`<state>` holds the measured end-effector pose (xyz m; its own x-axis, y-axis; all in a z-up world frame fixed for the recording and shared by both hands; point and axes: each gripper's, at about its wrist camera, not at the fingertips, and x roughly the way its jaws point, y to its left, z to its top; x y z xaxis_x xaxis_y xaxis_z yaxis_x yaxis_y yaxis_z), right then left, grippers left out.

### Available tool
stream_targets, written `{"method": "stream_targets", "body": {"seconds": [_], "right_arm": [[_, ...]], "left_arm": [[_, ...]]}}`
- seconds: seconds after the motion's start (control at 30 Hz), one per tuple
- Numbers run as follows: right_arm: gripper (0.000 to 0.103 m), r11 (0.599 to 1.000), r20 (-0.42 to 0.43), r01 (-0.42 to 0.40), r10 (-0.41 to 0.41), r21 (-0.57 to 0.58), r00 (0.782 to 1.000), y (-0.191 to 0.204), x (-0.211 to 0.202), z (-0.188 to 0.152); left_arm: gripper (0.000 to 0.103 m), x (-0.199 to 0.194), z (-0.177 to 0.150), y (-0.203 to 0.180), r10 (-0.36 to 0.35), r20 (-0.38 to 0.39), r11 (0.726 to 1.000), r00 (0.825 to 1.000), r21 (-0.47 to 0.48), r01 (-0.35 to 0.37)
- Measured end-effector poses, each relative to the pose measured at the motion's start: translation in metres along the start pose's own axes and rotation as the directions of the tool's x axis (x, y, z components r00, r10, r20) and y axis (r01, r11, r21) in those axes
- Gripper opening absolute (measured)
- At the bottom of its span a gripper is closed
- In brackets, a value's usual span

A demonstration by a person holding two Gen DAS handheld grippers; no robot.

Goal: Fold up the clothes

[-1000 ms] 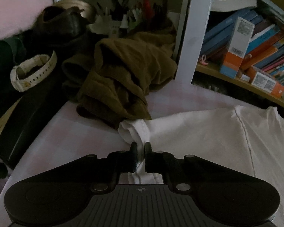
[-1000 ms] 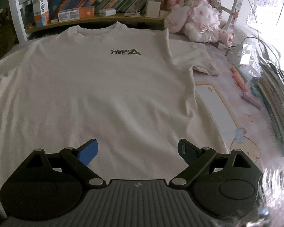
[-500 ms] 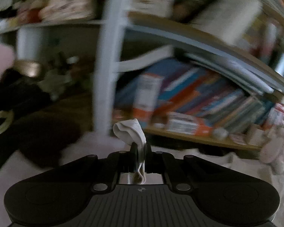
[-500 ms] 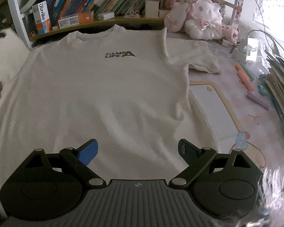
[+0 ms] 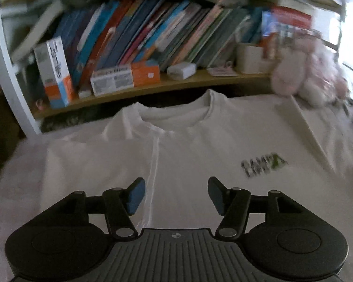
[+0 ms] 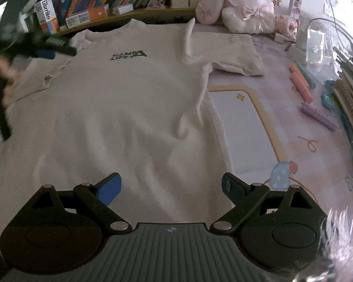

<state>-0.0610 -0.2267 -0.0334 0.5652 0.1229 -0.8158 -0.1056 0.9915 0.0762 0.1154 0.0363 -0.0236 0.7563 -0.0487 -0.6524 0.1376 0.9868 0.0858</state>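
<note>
One sleeve now folded onto the white cotton T-shirt (image 5: 199,155); left gripper (image 5: 174,196) opening, empty; right gripper (image 6: 171,188) open, idle; far sleeve outstanding.

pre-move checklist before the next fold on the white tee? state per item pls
1. Left sleeve folded onto the T-shirt body: ok.
2. Left claw clear of cloth: ok, jaws opening, nothing between them.
3. Right claw open and empty: ok, over the hem area.
4. Right sleeve folded in: not ok, it lies spread flat.
5. Body flat: not ok, wrinkles near the right side.
6. Pens clear of the shirt: ok.
</note>
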Motion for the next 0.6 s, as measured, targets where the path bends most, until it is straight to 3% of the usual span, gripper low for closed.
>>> {"method": "stream_targets", "body": {"seconds": [0.13,0.37,0.47,0.6], "right_arm": [[0.093,0.999,-0.003,-0.037,0.037,-0.011,0.999,-0.002,0.006,0.006],[0.093,0.998,0.003,-0.063,0.063,0.000,0.998,0.000,0.014,0.017],[0.093,0.999,0.008,-0.048,0.048,-0.005,0.999,0.004,0.014,0.019],[0.092,1.000,0.006,-0.010,0.010,-0.014,1.000,0.012,0.011,0.016]], "left_arm": [[0.063,-0.033,-0.033,0.021,0.062,-0.001,0.998,0.998,0.006,-0.062],[0.063,-0.075,-0.086,0.098,0.215,-0.077,0.966,0.974,-0.132,-0.224],[0.060,-0.074,-0.094,0.132,0.216,-0.094,0.949,0.972,-0.214,-0.232],[0.053,-0.044,-0.077,0.168,0.161,-0.087,0.939,0.983,-0.292,-0.179]]}}
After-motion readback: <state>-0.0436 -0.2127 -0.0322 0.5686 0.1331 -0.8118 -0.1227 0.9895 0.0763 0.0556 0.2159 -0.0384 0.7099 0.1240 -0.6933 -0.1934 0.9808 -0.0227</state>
